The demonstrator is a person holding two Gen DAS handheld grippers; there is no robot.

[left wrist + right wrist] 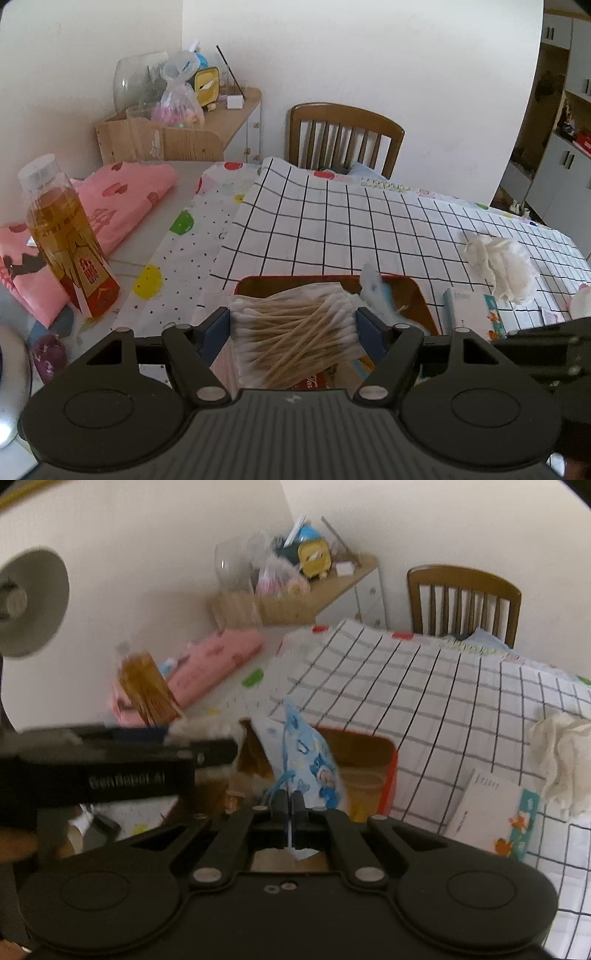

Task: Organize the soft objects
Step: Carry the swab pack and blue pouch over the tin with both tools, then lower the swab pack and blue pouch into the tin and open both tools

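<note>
Both grippers are over the red-rimmed tin tray (pixel 417 295) at the near edge of the table, so the step in hand looks like loading soft goods into it.

The left gripper (pixel 293 328) stands fairly wide, its blue pads pressed on either side of a clear bag of cotton swabs (pixel 295 332). The bag sits right above the tray's middle. To do this well, I'd say lower it flat before letting go, since the slippery film could slide and the loose sticks inside shift easily.

The right gripper (pixel 289 805) is fully closed, pinching the lower edge of a small blue cartoon-print pouch (pixel 310 760); a thin blue string hangs along it. The pouch rises limply toward twelve o'clock from the jaws, over the tray (pixel 391 771). It is soft and floppy, so it should be laid down at the free side rather than dropped onto the swabs.

The left gripper crosses the right wrist view at nine o'clock, close by; the two should take turns to avoid knocking.

Still on the black-grid tablecloth (pixel 332 221), at about three o'clock in the left view, are a crumpled white cloth (pixel 498 262), fluffy and wrinkled, and just beside the tray a small tissue box (pixel 472 314), stiff card with cartoon print. At nine o'clock stand a plastic bottle of amber drink (pixel 66 236) and a folded pink cloth (pixel 122 199).
</note>
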